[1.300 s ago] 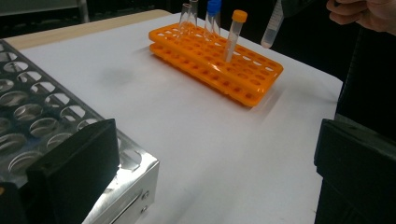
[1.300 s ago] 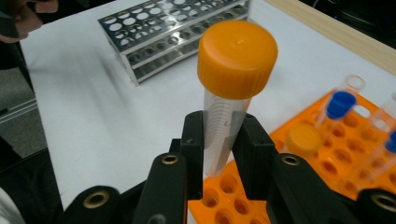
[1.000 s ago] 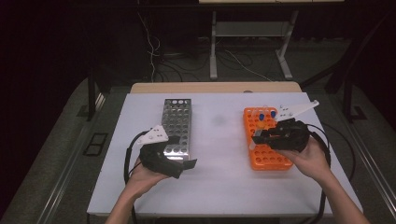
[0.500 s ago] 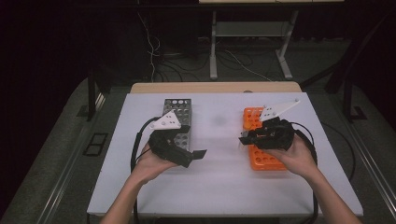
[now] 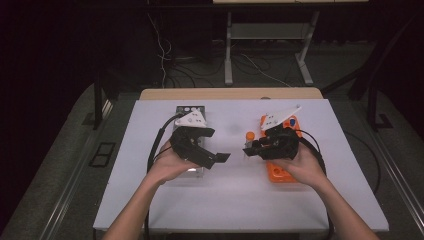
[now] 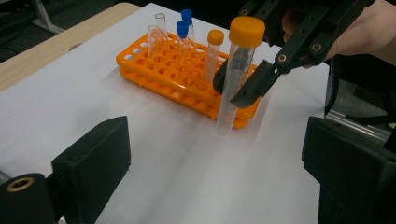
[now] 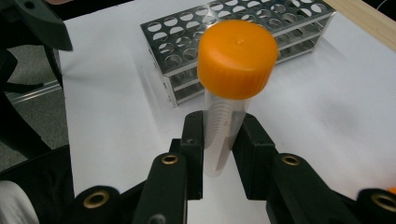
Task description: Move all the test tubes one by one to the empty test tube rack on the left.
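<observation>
From above, the right gripper clamped an upright tube just ahead of the wide-open, empty left gripper; the left gripper view put it beyond its jaws, the right gripper view between shut jaws.

Dim room, white surface lit from above.

Light is falling on the white surface, whose wooden edge is showing at the far side. Grey floor is surrounding it; cables are trailing beneath a metal-legged desk frame. The background is lying in darkness.
</observation>
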A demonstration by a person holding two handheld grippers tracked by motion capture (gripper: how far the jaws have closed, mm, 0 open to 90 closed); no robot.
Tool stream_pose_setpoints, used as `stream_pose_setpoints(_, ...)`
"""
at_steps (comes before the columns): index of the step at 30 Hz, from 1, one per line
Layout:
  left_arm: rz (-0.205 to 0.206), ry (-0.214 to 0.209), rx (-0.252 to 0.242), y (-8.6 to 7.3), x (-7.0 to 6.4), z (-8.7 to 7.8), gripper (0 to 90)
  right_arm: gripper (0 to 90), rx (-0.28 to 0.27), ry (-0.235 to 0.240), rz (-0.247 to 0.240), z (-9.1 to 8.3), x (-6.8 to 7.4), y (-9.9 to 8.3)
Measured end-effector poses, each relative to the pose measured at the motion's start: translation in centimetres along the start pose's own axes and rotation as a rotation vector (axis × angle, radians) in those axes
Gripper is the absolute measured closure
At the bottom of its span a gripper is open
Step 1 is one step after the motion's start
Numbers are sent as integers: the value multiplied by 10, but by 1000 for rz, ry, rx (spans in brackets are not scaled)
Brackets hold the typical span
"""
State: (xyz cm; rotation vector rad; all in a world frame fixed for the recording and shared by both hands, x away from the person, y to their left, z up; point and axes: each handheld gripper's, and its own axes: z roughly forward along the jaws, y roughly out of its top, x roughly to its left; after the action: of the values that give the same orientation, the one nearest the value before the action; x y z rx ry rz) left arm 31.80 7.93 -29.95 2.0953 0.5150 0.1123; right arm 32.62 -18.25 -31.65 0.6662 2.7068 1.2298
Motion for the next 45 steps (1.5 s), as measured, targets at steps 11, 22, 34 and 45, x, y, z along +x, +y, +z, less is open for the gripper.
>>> stream_pose_setpoints(11,17,-49,65,12,9,6,217,737,26,26,-31,19,4,8)
stream_pose_setpoints(22,58,-95,139,22,11,18,425,738,52,48,-59,37,9,13)
stream_pose_setpoints(34,71,-89,184,26,13,23,636,738,48,53,-60,47,13,15)
stream_pose_setpoints(45,65,-98,198,27,15,25,686,729,34,55,-42,49,12,16)
